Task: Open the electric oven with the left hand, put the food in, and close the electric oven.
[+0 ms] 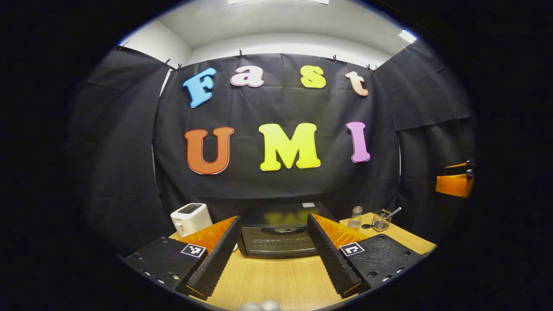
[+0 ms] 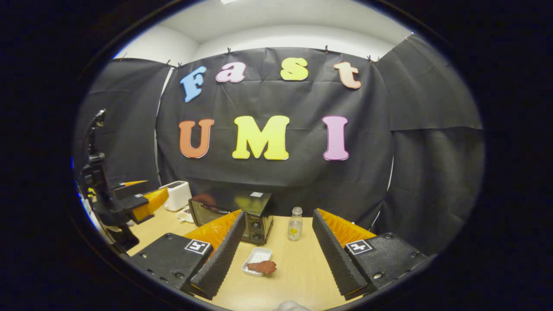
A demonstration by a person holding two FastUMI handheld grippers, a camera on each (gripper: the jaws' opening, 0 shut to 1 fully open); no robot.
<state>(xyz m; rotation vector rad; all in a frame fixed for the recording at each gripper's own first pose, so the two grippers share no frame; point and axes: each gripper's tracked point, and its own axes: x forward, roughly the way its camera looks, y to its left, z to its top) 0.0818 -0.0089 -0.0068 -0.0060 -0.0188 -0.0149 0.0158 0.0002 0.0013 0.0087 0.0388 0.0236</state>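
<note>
left gripper lined up square on the electric oven, jaws spread wide and gripping nothing, oven sitting dead ahead between them at the far side of the bench. makes sense for a door pull, since the handle runs across the top of the door right in the gap, though well apart for now. door looks shut, so step one not yet done by the look of it. right gripper also wide open and empty, aimed at the food, a reddish-brown lump lying on a small white tray on the bench just inside the jaws, nearer the left finger. probably parked there ready to grab once the door is down. oven in that view off to the left beyond the left finger, partly blocked by it, so door state hard to call from there. toaster beyond the left finger, small bottle between the jaws farther back. wire holder past the right finger with something thin sticking out, too small to tell what. pale blob at the very bottom edge of both views cut off, can't say what. other gripper off to the far left, partly cropped.
</note>
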